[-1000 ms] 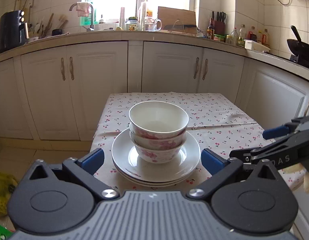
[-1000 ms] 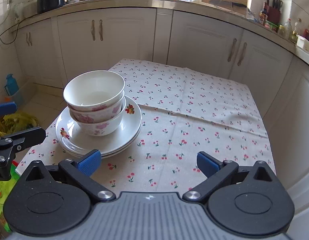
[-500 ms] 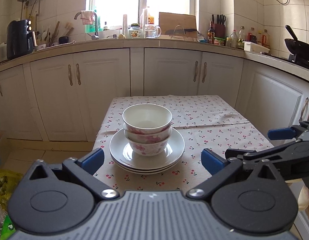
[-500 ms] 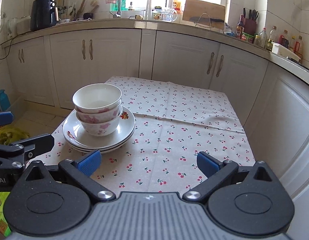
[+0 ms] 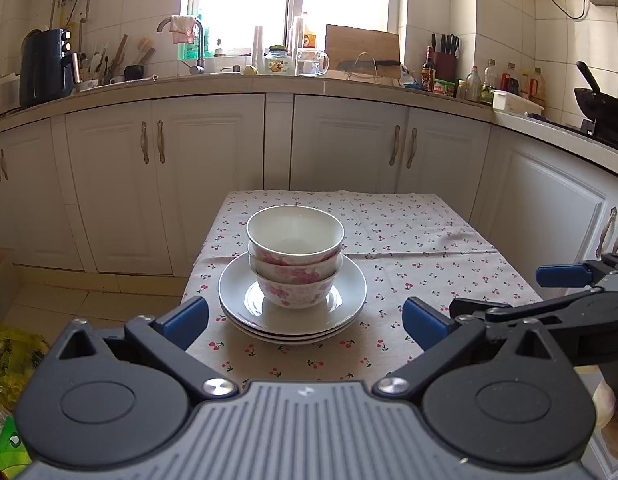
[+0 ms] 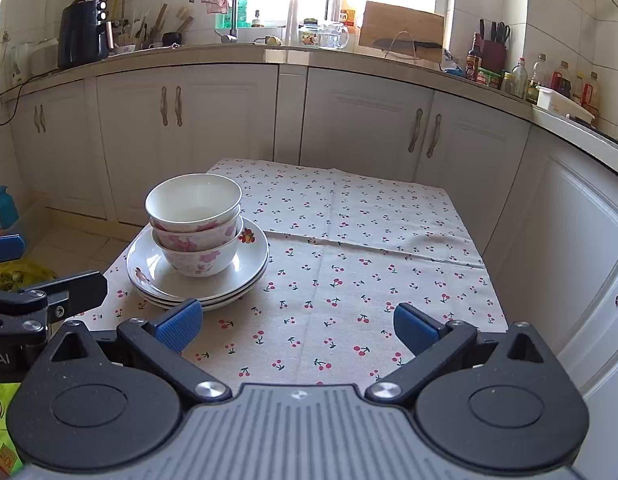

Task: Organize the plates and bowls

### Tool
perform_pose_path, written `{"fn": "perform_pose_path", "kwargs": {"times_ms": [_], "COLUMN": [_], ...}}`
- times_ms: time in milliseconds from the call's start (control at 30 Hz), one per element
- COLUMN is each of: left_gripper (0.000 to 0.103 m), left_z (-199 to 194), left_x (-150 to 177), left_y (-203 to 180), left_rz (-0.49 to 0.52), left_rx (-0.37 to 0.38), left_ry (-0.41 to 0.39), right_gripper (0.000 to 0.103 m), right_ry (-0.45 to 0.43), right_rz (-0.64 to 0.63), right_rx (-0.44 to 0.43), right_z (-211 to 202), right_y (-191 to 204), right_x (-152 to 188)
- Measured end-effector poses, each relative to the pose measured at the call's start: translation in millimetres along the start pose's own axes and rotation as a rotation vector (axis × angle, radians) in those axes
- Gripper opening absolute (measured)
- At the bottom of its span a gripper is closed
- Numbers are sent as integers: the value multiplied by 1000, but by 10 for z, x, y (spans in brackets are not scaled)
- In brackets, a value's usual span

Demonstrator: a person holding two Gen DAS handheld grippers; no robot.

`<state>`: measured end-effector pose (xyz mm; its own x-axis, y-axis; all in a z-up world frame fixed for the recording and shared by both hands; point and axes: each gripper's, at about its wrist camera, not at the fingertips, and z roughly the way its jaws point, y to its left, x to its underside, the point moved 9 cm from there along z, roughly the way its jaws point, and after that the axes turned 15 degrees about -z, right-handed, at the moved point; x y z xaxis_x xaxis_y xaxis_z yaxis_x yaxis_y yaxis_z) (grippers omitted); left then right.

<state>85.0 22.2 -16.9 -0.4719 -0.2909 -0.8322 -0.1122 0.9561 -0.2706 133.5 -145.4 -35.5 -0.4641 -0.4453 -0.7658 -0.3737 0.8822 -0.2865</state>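
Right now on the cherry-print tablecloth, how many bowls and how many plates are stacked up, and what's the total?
Bowls: 3, nested one inside another, pink flower print on the outside.
Plates: 3, white, stacked under the bowls; counted from the rim edges showing at the front.
Total: 6 pieces, all in one pile on the tablecloth.

Your left gripper [image 5: 305, 320] and right gripper [image 6: 297, 324] look alike: black arms, 2 blue pads, silver screws, ribbed grey housing.
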Motion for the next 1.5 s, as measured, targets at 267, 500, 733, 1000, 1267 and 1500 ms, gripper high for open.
{"fn": "perform_pose_path", "kwargs": {"times_ms": [267,500,733,1000,1267,1500], "left_gripper": [102,102,102,102,102,102], "left_z": [-5,-8,-13,-7,-3,-6], "left_x": [9,4,7,6,9,13], "left_y": [7,5,10,16,10,15], "left_rz": [-6,-6,-13,-22,-23,-26], "left_rx": [0,2,6,14,17,20], "left_ry": [0,1,3,11,9,8], "right_gripper": [103,103,103,103,103,103], "right_ry": [-1,-1,-3,-7,-10,-20], "right_rz": [3,-1,-2,-3,-6,-11], "right_rx": [2,10,16,23,36,46], "right_z": [-9,-23,-29,-41,-61,-83], "right_y": [-4,-5,0,-3,-15,-13], "right_x": [0,-3,-2,-6,-6,-10]}}
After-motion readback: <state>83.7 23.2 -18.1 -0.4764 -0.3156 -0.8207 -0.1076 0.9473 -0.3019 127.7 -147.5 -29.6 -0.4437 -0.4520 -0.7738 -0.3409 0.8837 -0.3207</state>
